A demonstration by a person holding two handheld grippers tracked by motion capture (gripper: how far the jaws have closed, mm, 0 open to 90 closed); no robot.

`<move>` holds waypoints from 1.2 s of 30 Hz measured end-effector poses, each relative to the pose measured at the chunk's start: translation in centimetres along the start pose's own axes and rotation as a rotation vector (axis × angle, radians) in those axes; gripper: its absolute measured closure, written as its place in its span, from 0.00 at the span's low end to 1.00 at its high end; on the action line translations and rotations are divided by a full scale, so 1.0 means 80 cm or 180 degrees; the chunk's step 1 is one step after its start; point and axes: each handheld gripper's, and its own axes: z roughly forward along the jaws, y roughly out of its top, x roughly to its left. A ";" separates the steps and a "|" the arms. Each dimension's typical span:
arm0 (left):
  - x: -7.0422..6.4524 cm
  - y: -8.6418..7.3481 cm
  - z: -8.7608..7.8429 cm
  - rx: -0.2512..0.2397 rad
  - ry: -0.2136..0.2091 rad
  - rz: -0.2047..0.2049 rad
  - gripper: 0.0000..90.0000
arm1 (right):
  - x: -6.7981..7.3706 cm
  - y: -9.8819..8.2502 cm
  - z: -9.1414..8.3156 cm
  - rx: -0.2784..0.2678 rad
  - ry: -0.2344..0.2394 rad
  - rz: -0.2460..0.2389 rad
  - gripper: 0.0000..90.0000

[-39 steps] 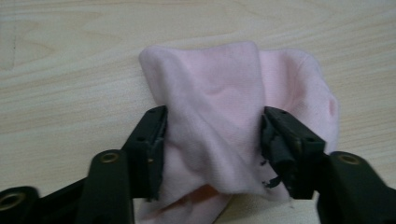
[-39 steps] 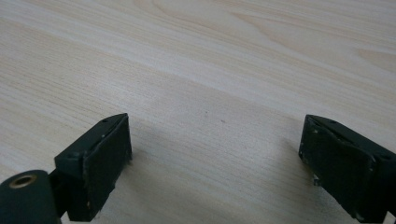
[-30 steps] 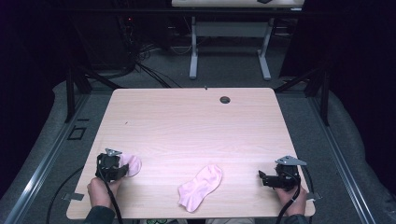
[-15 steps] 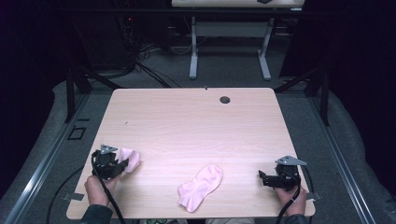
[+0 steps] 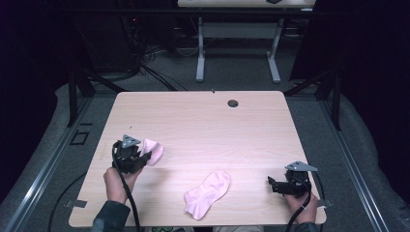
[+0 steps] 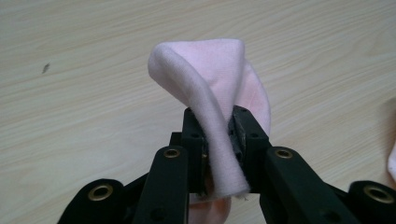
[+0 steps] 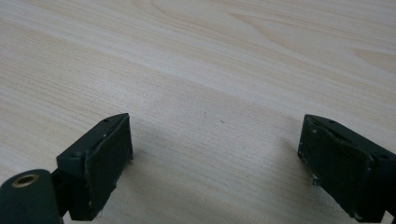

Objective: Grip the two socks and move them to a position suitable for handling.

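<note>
Jaws, left gripper (image 6: 219, 135): clamped on a small pink knit cotton sock (image 6: 219, 88), its ribbed cuff edge pinched between the pads.
Held sock location: at the table's left side, bunched upward ahead of the jaws.
Second pink sock (image 5: 208, 193): flat, long axis diagonal, near the front edge between the hands, somewhat nearer the right gripper (image 5: 271, 184).
Jaws, right gripper: wide apart, empty.
Surface: pale wood-grain laminate table (image 5: 203, 125), smooth.
</note>
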 end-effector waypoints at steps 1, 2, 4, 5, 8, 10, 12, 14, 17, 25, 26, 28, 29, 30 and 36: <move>-0.003 0.003 0.002 0.0023 -0.0029 0.0032 0.86 | 0.000 0.000 0.000 0.0000 0.0000 0.0001 0.11; -0.011 0.008 0.009 0.0034 -0.0054 0.0063 0.86 | 0.000 0.000 0.000 -0.0002 -0.0001 0.0001 0.11; -0.022 0.015 0.020 0.0061 -0.0108 0.0118 0.86 | 0.000 0.000 0.000 -0.0001 -0.0002 0.0003 0.11; -0.026 0.018 0.024 0.0069 -0.0124 0.0128 0.86 | 0.000 0.000 0.000 -0.0001 -0.0002 0.0003 0.11; -0.044 0.028 0.042 0.0131 -0.0204 0.0220 0.86 | 0.000 0.000 0.000 0.0001 -0.0006 0.0006 0.11; -0.057 0.034 0.056 0.0179 -0.0261 0.0270 0.86 | 0.000 0.000 0.000 -0.0003 -0.0008 0.0011 0.11; -0.070 0.039 0.071 0.0251 -0.0321 0.0336 0.86 | 0.000 0.000 0.000 -0.0002 -0.0009 0.0011 0.11; -0.080 0.042 0.082 0.0296 -0.0365 0.0362 0.85 | 0.000 0.000 0.000 -0.0003 -0.0009 0.0012 0.11; -0.094 0.045 0.097 0.0348 -0.0424 0.0383 0.85 | 0.000 0.000 0.000 -0.0004 -0.0012 0.0016 0.11; -0.112 0.047 0.127 0.0536 -0.0537 0.0425 0.85 | 0.000 0.000 0.000 -0.0010 -0.0027 0.0023 0.12; -0.115 0.045 0.133 0.0594 -0.0550 0.0427 0.84 | 0.000 0.000 0.000 -0.0011 -0.0027 0.0024 0.12; -0.118 0.041 0.142 0.0662 -0.0575 0.0430 0.84 | 0.000 0.000 0.000 -0.0010 -0.0027 0.0023 0.12; -0.119 0.040 0.145 0.0676 -0.0578 0.0433 0.83 | 0.000 0.000 0.000 -0.0011 -0.0026 0.0023 0.12; -0.119 0.040 0.145 0.0676 -0.0578 0.0433 0.83 | 0.000 0.000 0.000 -0.0011 -0.0026 0.0023 0.12; -0.117 0.036 0.150 0.0738 -0.0561 0.0383 0.52 | 0.000 0.000 0.000 -0.0012 -0.0028 0.0026 0.12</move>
